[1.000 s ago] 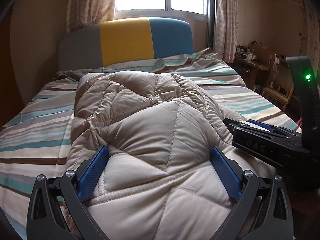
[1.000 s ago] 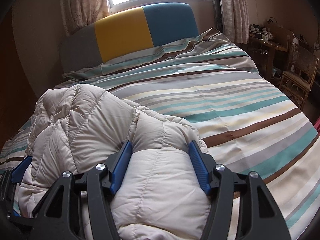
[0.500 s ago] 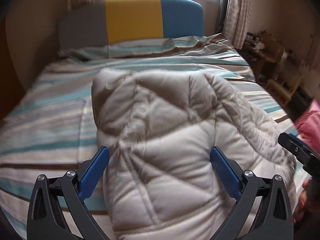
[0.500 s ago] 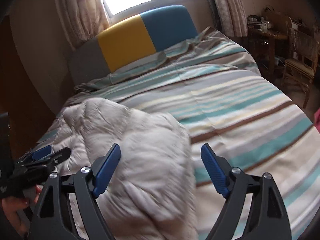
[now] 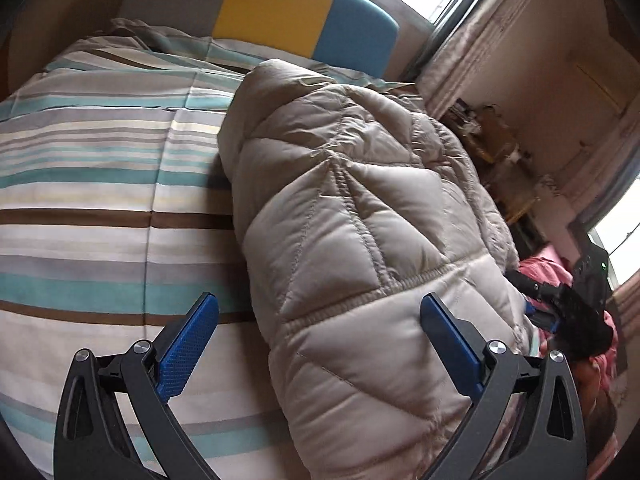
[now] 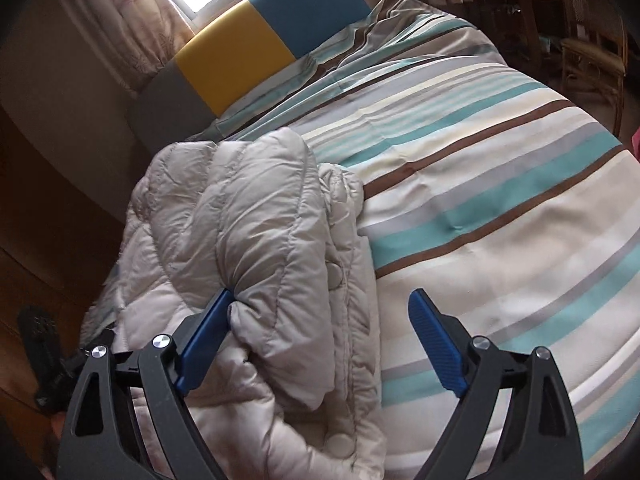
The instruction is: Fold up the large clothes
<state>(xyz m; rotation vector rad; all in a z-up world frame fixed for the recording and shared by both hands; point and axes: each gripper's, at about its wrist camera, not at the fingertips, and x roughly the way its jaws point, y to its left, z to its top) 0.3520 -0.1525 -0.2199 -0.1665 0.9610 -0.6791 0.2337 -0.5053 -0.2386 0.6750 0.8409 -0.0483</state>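
Observation:
A beige quilted down jacket [image 5: 360,220] lies bunched in a folded heap on the striped bed [image 5: 88,184]. My left gripper [image 5: 320,340] is open, its fingers wide apart over the jacket's near hem and the sheet. The jacket also shows in the right wrist view [image 6: 248,232], on the left part of the bed. My right gripper [image 6: 320,344] is open; its left pad [image 6: 208,340] touches a fold of the jacket, the right pad [image 6: 436,340] is over the bare sheet [image 6: 500,208]. The right gripper shows at the right edge of the left wrist view [image 5: 576,312].
A grey, yellow and blue headboard [image 6: 256,36] stands at the far end under a curtained window. A desk and a wicker chair [image 6: 588,48] stand to the right of the bed. Pink cloth [image 5: 548,268] lies by the bed's right side.
Both grippers have let go of the jacket and opened wide. Both have pulled back and tilted, and the jacket now rests on the bed.

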